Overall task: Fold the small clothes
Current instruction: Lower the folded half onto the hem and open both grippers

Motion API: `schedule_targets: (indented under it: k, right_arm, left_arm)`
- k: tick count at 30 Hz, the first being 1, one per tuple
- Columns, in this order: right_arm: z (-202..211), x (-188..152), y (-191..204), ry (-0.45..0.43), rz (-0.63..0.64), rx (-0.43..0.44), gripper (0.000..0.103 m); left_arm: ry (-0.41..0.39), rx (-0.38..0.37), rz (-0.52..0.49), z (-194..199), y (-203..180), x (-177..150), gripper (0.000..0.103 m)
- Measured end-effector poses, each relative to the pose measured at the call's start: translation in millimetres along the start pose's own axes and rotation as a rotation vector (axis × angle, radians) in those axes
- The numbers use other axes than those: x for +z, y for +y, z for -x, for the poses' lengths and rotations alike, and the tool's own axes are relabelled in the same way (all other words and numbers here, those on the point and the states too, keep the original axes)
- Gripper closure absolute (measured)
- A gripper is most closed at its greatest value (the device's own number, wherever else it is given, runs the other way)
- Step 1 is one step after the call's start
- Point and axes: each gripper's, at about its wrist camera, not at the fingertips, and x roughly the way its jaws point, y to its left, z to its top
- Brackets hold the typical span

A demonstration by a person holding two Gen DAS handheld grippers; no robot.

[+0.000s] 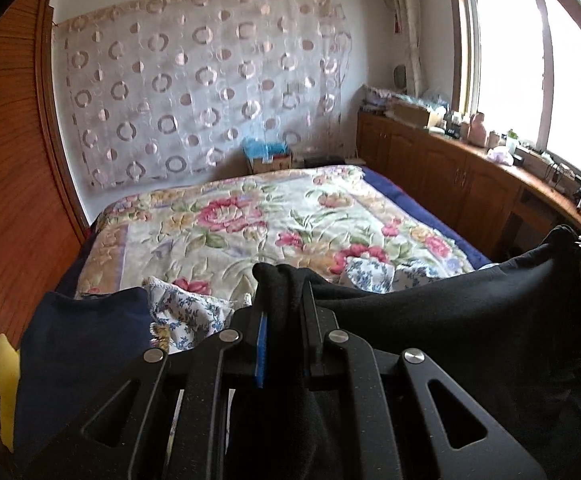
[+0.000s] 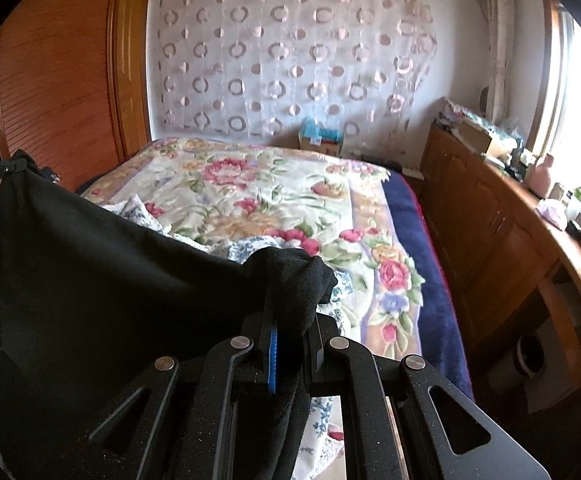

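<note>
Black garment [image 1: 430, 312] hangs stretched between the 2 claws above the bed [image 1: 250, 216], over the floral-print clothes [image 1: 186, 312] on the bedspread. Left claw [image 1: 284, 292] is pinched nearly closed on 1 top corner; right claw [image 2: 290, 280] likewise on the other – cloth bunched at 12 o'clock in each wrist view. Step, I'd judge: spreading it out before folding. Next calls for laying it flat w/o slack. Both claws tilt downward toward the bed.
</note>
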Motion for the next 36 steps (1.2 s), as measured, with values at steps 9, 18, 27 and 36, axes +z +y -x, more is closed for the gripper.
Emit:
schedule_targets:
  k: [9,18,27,36]
  right_arm:
    - [-12.5,1.8,5.0,0.071,-0.013,-0.007,0.095]
    - [15.2,-13.5,3.1,0.076,-0.052,-0.006,0.089]
    - [52.3,-34.8,-2.2,0.053,-0.083,-0.018,0.049]
    - [106.7,-78.7,3.9,0.111,-0.146,0.002,0.049]
  left_arm:
    - [0.066,-0.008,0.002,-35.1,1.1,-7.2,0.087]
    - [0.049,-0.016,-0.023,-6.7,-1.7,-22.0,0.034]
    - [0.107,-0.038,-0.02,29.2,-13.4,-72.4,0.025]
    - [0.165,-0.074,-0.033,33.3,-24.9,-110.1,0.025]
